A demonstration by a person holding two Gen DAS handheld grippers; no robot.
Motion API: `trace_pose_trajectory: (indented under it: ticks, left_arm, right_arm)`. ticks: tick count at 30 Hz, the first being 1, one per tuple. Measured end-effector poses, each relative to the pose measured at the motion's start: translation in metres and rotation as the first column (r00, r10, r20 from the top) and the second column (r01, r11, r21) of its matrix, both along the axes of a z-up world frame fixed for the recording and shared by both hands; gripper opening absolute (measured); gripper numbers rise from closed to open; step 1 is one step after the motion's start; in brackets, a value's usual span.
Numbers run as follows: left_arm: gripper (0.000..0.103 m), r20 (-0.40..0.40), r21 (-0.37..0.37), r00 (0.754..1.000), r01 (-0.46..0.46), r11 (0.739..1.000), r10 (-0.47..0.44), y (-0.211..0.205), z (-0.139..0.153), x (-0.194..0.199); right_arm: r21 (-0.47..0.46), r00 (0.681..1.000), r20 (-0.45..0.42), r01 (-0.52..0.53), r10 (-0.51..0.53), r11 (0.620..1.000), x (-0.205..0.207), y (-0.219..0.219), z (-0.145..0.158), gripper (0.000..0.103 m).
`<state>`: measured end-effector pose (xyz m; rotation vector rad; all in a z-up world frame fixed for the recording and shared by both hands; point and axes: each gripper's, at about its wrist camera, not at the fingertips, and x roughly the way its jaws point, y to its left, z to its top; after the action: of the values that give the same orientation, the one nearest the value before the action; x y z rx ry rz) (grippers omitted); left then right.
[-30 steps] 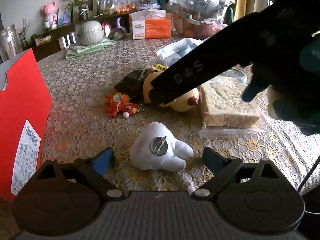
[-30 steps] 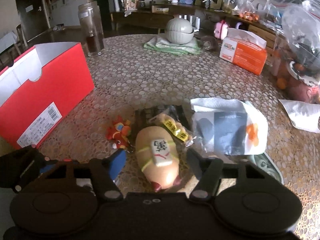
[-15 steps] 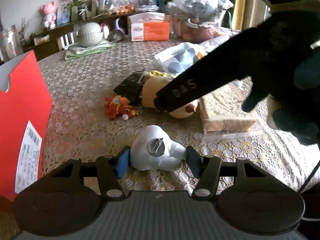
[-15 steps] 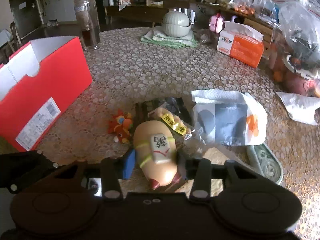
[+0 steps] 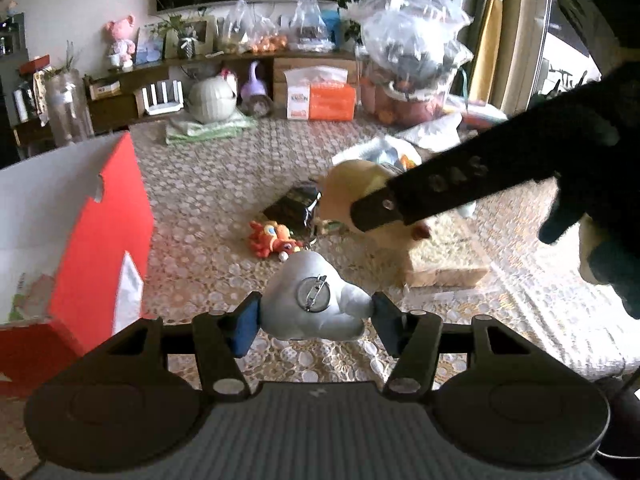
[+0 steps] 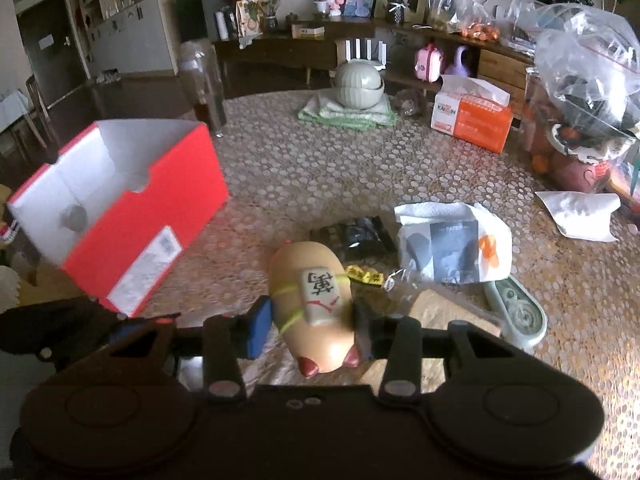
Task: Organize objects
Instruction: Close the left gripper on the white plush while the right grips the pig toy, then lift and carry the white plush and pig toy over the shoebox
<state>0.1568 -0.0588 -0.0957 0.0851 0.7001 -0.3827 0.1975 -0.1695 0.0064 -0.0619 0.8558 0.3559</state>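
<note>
My left gripper [image 5: 314,320] is shut on a white plush toy [image 5: 312,304] with a round metal pin on its back, lifted off the table. My right gripper [image 6: 310,326] is shut on a tan plush pig [image 6: 310,300] bearing a mahjong tile, also raised above the lace cloth; the same pig [image 5: 352,188] shows in the left wrist view under the dark right gripper body [image 5: 460,184]. An open red box [image 6: 120,208] with a white inside stands on the left, and is seen close by as the red box [image 5: 80,232]. A small red-orange toy [image 5: 274,238] lies on the table.
On the lace-covered table [image 6: 300,168] lie a black packet [image 6: 352,236], a white bag [image 6: 452,244], a bagged bread slab [image 5: 444,252], a green-white lid [image 6: 516,312] and an orange tissue box [image 6: 472,114]. Stacked bowls [image 6: 356,84] on a green cloth, a glass jar [image 6: 200,80] and plastic bags stand further back.
Both grippers closed from open onto their toys, the left on the white plush, the right on the pig. Both then rose, lifting the toys off the table.
</note>
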Motion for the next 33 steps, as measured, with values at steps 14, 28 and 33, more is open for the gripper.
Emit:
trace_pose_trajectory:
  ticks: [14,28,33]
  left_arm:
    - [0.058,0.053,-0.029,0.998,-0.014,0.999,0.016,0.037,0.051,-0.044]
    - [0.058,0.092,-0.016,0.992,-0.083,0.996,0.084,0.096,0.085,-0.057]
    - [0.059,0.064,-0.032,0.989,-0.129,0.991,0.131,0.13,0.094,-0.049]
  right_arm:
    - [0.033,0.998,0.069,0.01,-0.013,0.999,-0.066,0.013,0.047,0.043]
    - [0.049,0.992,0.088,-0.091,0.086,0.995,-0.081,0.071,0.072,0.043]
    - [0.04,0.987,0.094,-0.135,0.131,0.99,-0.076,0.098,0.075,0.043]
